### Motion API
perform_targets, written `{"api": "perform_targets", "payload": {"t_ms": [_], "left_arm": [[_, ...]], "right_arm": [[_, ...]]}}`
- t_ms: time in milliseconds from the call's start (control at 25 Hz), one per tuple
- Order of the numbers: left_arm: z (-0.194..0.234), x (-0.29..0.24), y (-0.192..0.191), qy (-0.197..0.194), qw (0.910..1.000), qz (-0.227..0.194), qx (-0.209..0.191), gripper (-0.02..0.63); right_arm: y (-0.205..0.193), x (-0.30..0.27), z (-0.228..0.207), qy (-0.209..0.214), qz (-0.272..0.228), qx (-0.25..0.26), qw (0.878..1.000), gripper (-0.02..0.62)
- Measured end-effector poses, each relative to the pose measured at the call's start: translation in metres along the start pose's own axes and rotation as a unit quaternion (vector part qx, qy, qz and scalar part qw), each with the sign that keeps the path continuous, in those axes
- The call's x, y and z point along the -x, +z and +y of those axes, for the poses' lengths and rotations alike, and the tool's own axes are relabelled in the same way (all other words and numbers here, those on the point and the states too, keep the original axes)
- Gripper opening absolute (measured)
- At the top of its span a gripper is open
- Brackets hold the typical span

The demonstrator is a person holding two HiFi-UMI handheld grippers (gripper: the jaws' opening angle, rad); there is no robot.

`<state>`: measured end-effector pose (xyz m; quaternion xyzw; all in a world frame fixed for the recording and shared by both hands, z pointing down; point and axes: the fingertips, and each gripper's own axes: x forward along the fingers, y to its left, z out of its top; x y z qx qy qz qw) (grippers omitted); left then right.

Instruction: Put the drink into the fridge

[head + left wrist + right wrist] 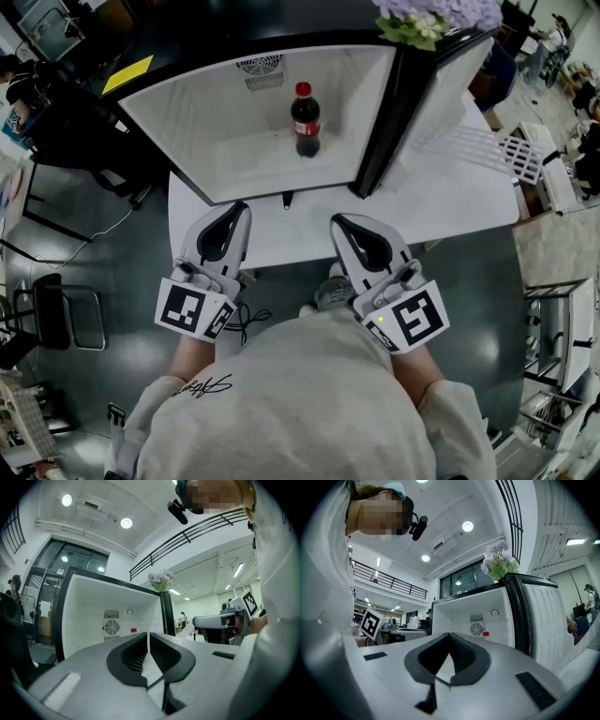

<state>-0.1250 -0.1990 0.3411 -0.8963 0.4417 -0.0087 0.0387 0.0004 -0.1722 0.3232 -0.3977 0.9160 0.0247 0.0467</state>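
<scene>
Left hand-held gripper (241, 207) well short of drink (306, 118)

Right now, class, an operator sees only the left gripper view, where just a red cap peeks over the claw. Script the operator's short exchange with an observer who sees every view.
Operator: Is that red cap on a whole drink?
Observer: Yes. The head view shows a cola bottle standing upright inside the fridge.
Operator: Is the right claw holding anything?
Observer: No. The right gripper view shows the right claw shut with nothing in it.
</scene>
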Motion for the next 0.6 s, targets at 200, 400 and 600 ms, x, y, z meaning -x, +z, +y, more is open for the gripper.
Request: {"api": "perform_targets", "payload": {"t_ms": [200, 400, 600], "left_arm": [[0.001, 0.000, -0.001, 0.003, 1.0000, 0.002, -0.002, 0.020], [0.002, -0.001, -0.007, 0.005, 0.9999, 0.009, -0.005, 0.020], [0.003, -0.001, -0.011, 0.006, 0.9999, 0.015, 0.002, 0.017]], "right_arm": [[-0.001, -0.002, 0.001, -0.001, 0.001, 0.000, 1.000, 0.011], [-0.001, -0.002, -0.001, -0.003, 0.003, 0.001, 1.000, 0.011], [-0.001, -0.003, -0.002, -0.006, 0.002, 0.001, 1.000, 0.011]]}}
